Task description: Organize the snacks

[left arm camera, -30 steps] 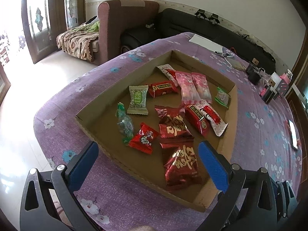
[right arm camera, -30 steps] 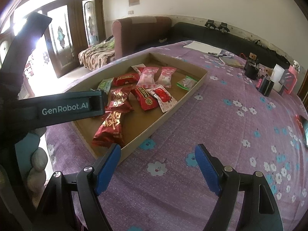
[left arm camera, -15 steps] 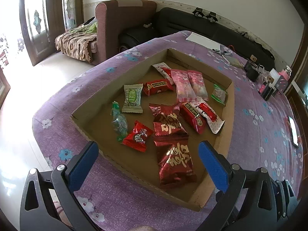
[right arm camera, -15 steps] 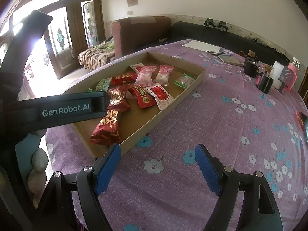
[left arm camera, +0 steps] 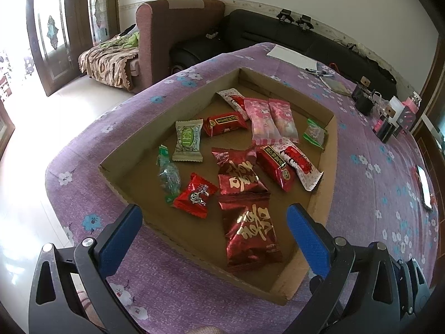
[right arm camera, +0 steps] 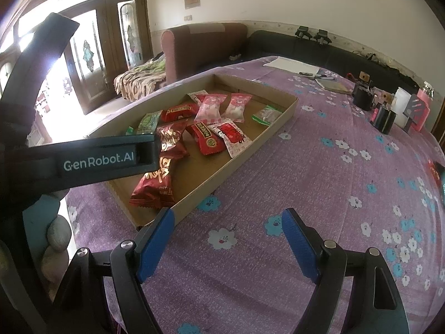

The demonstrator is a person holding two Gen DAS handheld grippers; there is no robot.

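Both claws wide open, empty, above the near surface.
Snacks lie loose in the cardboard tray. Drop your left claw onto the near red packet; pinch one packet only.

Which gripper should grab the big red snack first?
Probably the left gripper. Its open jaws already frame the big red snack in the cardboard tray. The right gripper is open too, but faces bare purple tablecloth beside the tray.
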